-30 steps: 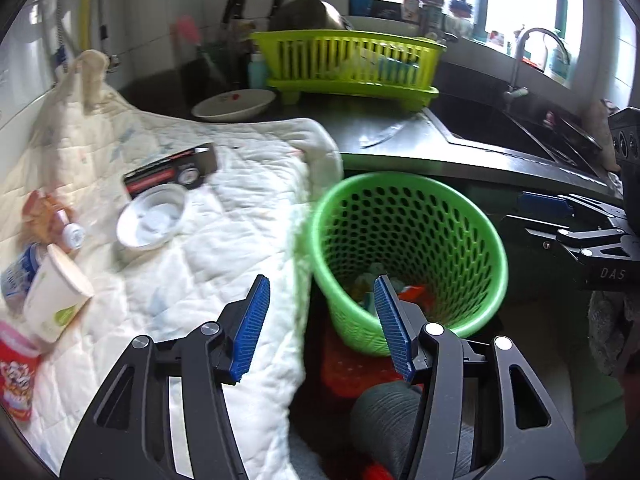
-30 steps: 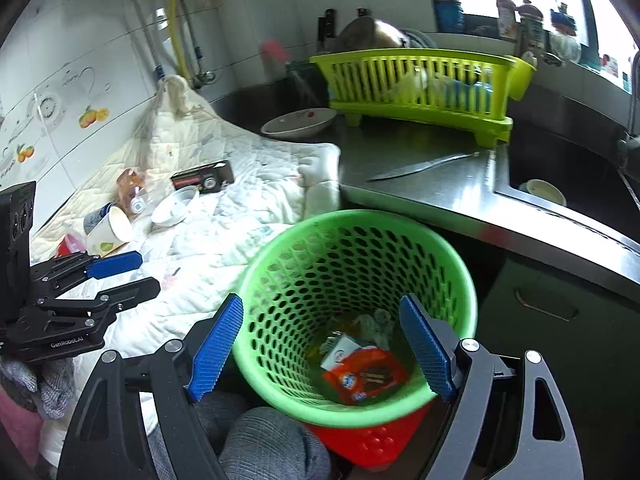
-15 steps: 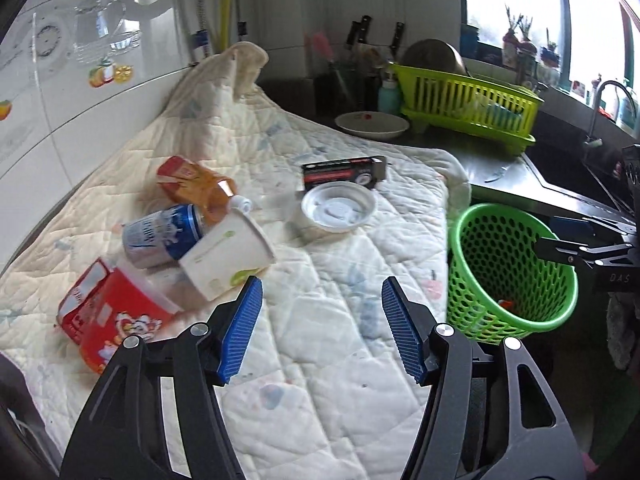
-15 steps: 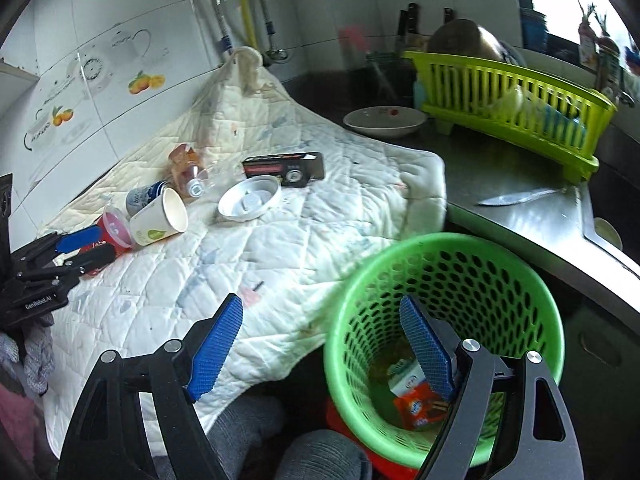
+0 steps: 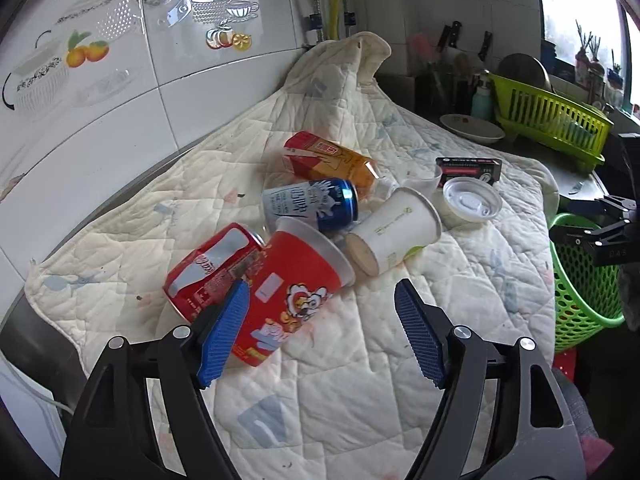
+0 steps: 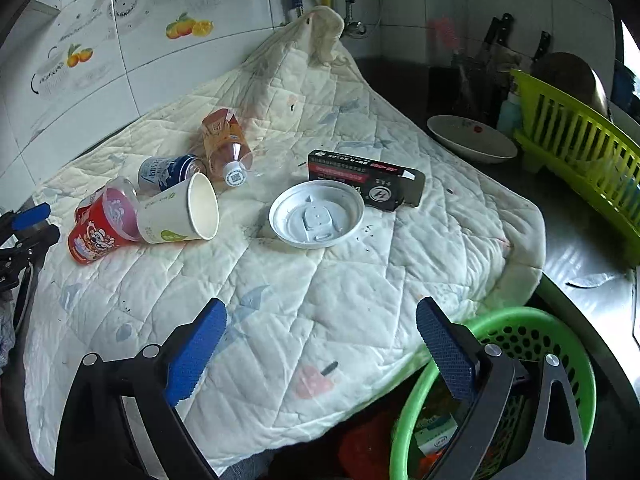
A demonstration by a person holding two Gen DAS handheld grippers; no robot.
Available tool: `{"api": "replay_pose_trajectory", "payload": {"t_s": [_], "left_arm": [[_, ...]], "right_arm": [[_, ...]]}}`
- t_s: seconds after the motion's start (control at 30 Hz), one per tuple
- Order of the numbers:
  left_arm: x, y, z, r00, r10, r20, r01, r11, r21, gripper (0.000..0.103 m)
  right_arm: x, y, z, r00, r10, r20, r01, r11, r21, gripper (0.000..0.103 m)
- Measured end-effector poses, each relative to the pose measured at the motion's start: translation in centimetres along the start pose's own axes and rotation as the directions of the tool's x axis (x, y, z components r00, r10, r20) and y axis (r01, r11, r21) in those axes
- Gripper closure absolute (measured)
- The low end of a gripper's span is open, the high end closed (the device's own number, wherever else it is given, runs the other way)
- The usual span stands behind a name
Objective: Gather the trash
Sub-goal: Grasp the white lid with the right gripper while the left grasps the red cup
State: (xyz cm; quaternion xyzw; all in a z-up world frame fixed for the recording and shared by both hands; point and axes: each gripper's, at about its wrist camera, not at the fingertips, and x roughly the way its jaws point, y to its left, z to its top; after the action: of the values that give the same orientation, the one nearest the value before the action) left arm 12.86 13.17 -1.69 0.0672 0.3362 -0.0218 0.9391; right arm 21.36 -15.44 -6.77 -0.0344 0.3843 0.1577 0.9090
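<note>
- Since a second ago, both wrist views have swung away from the green perforated plastic basket [image 6: 496, 364] and onto the cream quilted cloth [image 5: 400, 360] where the litter lies.
- Left gripper [image 5: 320, 328] hangs with its blue pads spread wide and empty, one pad just beside the red printed plastic cup [image 5: 296, 292] lying on its side.
- Right gripper [image 6: 320, 356] is likewise spread and empty, over bare cloth beside the basket rim.
- Trash is clustered: the red cup touches a red soda can [image 5: 212, 268], a blue-and-white can [image 5: 310, 204] and a white paper cup [image 5: 394, 232]; an orange-labelled clear bottle [image 5: 332, 160], a white plastic lid [image 6: 316, 214] and a black-and-red carton [image 6: 364, 178] lie nearby.
- Judgement: the red cup is the likely next pick. Straddle its body across the width, close gently since thin plastic may buckle, and lift straight so neighbouring cans do not roll.
</note>
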Motion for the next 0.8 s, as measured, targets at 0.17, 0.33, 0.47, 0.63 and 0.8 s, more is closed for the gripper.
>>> {"api": "replay_pose_trajectory", "payload": {"t_s": [0.17,0.33,0.47,0.63,0.8], "left_arm": [[0.7,1.5,0.0,1.0,-0.026,-0.011,0.026,0.999,0.019,0.029],[1.9,2.2,0.1,0.997,-0.065,-0.038,0.067,0.996,0.05,0.029],[3.3,2.6,0.1,0.995,-0.078,-0.07,0.084,0.993,0.082,0.028],[4.6,3.2,0.5,0.991,-0.101,-0.084,0.11,0.988,0.109,0.02],[6.2,2.5,1.0,0.986,-0.12,-0.116,0.139,0.974,0.179,0.018]], "right_arm": [[3.6,1.0,2.0,0.999,-0.02,-0.044,0.017,0.997,-0.07,0.01],[7.0,0.5,3.4,0.994,-0.037,-0.099,0.029,0.996,-0.079,0.01],[9.0,0.1,4.2,0.991,-0.044,-0.13,0.032,0.995,-0.093,0.01],[10.6,-0.1,4.9,0.987,-0.041,-0.153,0.025,0.994,-0.108,0.009],[11.7,-0.3,5.2,0.985,-0.029,-0.172,0.009,0.994,-0.111,0.009]]}}
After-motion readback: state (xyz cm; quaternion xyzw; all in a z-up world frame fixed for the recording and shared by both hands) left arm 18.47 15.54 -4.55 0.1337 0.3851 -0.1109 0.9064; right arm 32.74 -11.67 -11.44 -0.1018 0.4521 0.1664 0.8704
